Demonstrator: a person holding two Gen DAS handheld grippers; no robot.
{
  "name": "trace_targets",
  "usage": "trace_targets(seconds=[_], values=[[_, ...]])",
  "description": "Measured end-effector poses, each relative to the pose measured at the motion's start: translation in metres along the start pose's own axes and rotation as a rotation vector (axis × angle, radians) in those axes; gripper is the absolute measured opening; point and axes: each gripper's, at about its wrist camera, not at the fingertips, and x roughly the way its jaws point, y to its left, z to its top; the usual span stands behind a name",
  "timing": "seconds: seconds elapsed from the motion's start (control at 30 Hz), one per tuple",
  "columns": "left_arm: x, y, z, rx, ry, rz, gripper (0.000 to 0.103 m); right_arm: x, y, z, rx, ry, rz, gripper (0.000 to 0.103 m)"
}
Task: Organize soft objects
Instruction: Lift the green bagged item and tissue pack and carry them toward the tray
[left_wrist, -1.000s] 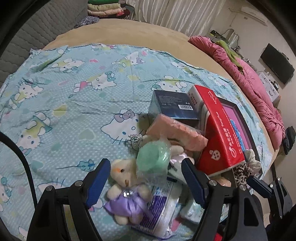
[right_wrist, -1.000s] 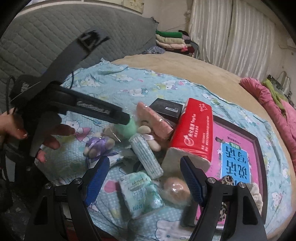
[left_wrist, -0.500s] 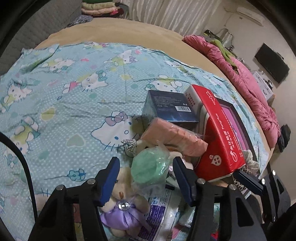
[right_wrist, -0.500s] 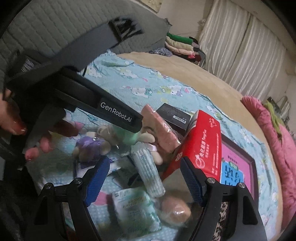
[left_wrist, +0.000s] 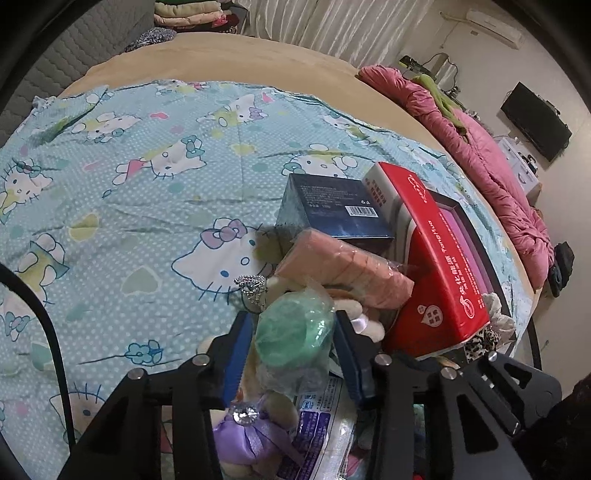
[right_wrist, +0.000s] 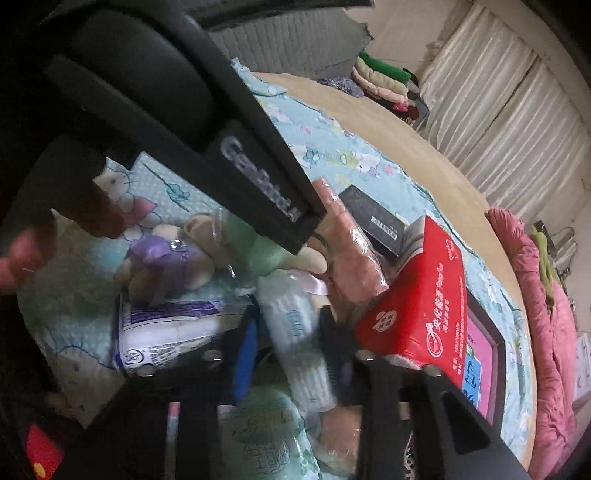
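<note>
A pile of soft things lies on the Hello Kitty sheet (left_wrist: 140, 206). My left gripper (left_wrist: 293, 336) is shut on a green sponge in clear wrap (left_wrist: 295, 332). Below it lies a small teddy in a purple dress (left_wrist: 247, 432) on a white and purple pack (left_wrist: 321, 417). A pink wrapped sponge block (left_wrist: 343, 269) leans on the pile. My right gripper (right_wrist: 291, 339) is shut around a long white and green tissue pack (right_wrist: 295, 332). The left gripper's body (right_wrist: 221, 147) fills the upper left of the right wrist view.
A red tissue box (left_wrist: 428, 258), a dark blue box (left_wrist: 332, 210) and a dark framed pink book (right_wrist: 480, 365) stand at the pile's right. A pink quilt (left_wrist: 491, 158) lies along the bed's far right edge. Folded clothes (right_wrist: 384, 81) are stacked by the curtains.
Both grippers moved forward into the pile and closed. The left closed on the green sponge, the right around the long tissue pack.
</note>
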Motion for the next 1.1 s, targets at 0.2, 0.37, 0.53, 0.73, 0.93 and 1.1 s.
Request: trace_targets(seconds=[0.2,0.37,0.53,0.73,0.93,1.1], values=[[0.000,-0.002,-0.001,0.011,-0.005,-0.006,0.036,-0.010,-0.017,-0.005,0.071,-0.048,0.046,0.019],[-0.004,0.000,-0.001,-0.011,-0.025,-0.034,0.033,-0.023,-0.039,-0.007,0.163,-0.089,0.101,0.019],[-0.020,0.001,0.000,-0.029,-0.070,-0.046,0.033,-0.030,-0.064,-0.009,0.290,-0.114,0.156,0.018],[-0.041,0.002,-0.003,-0.047,-0.106,-0.049,0.033,-0.044,-0.080,-0.008,0.371,-0.156,0.194,0.018],[-0.058,-0.002,-0.012,-0.045,-0.118,-0.028,0.033,-0.065,-0.071,-0.014,0.413,-0.185,0.206,0.018],[-0.068,-0.011,-0.019,-0.032,-0.128,-0.012,0.033,-0.079,-0.073,-0.020,0.435,-0.210,0.210,0.018]])
